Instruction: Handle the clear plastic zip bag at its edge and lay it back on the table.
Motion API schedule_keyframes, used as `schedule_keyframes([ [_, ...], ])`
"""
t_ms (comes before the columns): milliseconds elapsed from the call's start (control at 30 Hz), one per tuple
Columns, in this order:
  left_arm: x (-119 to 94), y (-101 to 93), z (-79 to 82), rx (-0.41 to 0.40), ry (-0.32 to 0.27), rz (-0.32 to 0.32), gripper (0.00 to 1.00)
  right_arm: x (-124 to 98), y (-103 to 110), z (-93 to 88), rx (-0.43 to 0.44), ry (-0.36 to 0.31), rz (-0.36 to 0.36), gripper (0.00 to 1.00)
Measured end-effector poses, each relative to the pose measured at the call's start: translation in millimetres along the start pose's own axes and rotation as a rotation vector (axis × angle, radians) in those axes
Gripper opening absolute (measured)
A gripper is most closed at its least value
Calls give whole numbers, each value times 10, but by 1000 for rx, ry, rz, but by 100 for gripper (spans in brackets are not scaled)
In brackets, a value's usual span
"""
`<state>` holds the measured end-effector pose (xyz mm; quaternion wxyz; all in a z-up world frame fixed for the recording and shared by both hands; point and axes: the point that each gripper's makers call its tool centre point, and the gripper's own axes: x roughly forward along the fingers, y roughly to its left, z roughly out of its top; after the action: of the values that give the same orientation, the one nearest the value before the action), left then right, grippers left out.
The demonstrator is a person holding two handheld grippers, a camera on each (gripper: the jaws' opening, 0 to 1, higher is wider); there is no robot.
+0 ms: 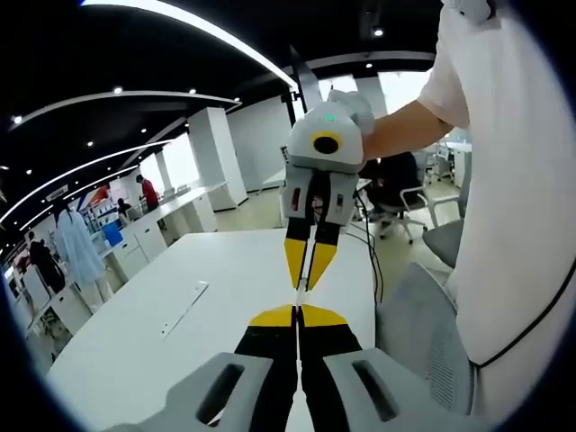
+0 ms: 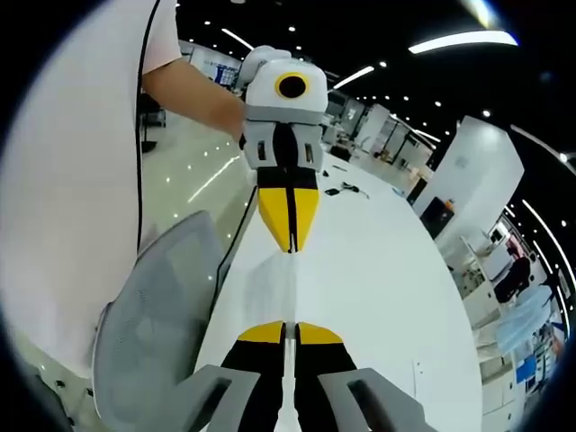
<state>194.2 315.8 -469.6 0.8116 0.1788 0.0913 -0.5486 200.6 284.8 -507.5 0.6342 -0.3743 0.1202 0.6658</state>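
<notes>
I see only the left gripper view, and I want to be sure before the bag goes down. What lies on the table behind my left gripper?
Observer: In the right gripper view, a few small dark items lie on the white table, far behind the left gripper.
Operator: Thank you. How deep does the right gripper hold the bag?
Observer: Seen from behind the right gripper, a pale strip of the clear zip bag runs on between its shut fingers, past the yellow tips.
</notes>
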Motion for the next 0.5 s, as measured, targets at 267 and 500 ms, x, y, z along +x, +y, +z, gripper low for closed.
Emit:
schedule_keyframes([
  [267,5,-11,0,1,0,-3,0,-8,5,-9,0,-1,1,0],
  [500,-14,6,-3,0,-2,3,0,-25,0,-45,2,8,-2,0],
])
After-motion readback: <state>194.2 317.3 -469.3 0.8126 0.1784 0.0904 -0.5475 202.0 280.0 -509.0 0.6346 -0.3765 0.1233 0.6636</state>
